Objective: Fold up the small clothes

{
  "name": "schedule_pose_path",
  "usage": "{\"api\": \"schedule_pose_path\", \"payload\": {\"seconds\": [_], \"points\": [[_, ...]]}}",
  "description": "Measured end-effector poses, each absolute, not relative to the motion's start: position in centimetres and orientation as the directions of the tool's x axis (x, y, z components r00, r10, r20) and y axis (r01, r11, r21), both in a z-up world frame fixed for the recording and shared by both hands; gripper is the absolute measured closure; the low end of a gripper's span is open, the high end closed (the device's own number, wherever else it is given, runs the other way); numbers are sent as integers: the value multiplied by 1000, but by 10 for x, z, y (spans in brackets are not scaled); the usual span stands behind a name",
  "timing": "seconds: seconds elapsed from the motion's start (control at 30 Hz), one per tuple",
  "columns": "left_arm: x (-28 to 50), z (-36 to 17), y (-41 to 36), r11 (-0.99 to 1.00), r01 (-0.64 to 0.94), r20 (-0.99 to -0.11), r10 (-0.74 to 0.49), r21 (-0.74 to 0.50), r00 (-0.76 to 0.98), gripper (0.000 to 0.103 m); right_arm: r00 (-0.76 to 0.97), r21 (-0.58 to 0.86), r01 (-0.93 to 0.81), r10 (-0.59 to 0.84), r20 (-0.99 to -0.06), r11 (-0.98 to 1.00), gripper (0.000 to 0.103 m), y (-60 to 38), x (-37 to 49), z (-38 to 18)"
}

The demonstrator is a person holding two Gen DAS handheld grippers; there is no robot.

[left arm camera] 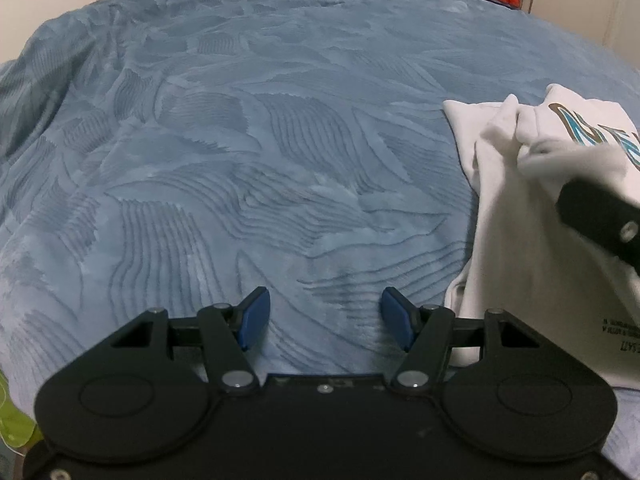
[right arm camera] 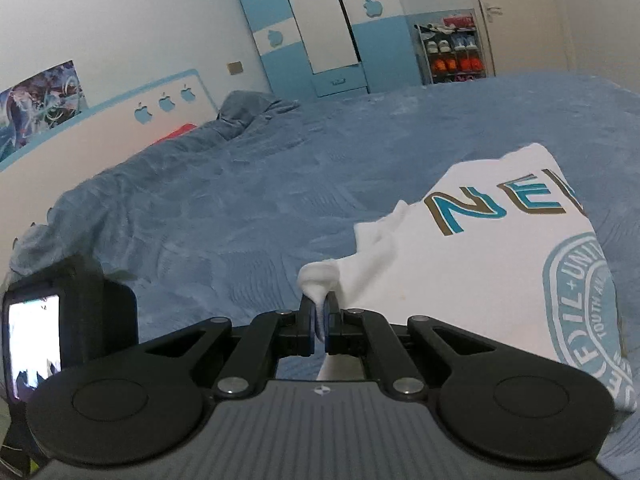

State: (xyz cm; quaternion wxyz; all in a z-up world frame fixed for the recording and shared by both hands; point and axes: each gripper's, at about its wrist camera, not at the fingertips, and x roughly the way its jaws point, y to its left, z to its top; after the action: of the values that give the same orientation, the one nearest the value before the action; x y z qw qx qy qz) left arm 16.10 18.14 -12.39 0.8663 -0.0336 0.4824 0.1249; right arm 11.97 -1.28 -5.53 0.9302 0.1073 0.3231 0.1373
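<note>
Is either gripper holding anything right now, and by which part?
The right gripper pinches a bunched fold at the edge of the white shirt. The left gripper is open, holding nothing.

blue blanket (left arm camera: 280, 140), shoe rack (right arm camera: 454, 50), wardrobe (right arm camera: 320, 28), poster (right arm camera: 40, 100)

Blue-blanketed bed (right arm camera: 280, 184), blue-white wardrobe (right arm camera: 320, 28), shoe rack (right arm camera: 454, 50) beyond.
</note>
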Motion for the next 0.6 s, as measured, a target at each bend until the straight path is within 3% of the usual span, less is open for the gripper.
{"api": "schedule_pose_path", "payload": {"seconds": [0.2, 0.37, 0.6], "points": [[161, -125, 185, 965, -258, -847, 182, 56, 499, 39, 605, 250, -126, 274, -747, 960, 100, -14, 130, -121], [163, -125, 186, 964, -261, -850, 186, 59, 493, 39, 614, 211, -148, 257, -746, 966, 99, -9, 119, -116], [161, -121, 189, 960, -272, -846, 199, 67, 494, 39, 648, 303, -193, 353, -675, 933, 99, -15, 104, -87]]}}
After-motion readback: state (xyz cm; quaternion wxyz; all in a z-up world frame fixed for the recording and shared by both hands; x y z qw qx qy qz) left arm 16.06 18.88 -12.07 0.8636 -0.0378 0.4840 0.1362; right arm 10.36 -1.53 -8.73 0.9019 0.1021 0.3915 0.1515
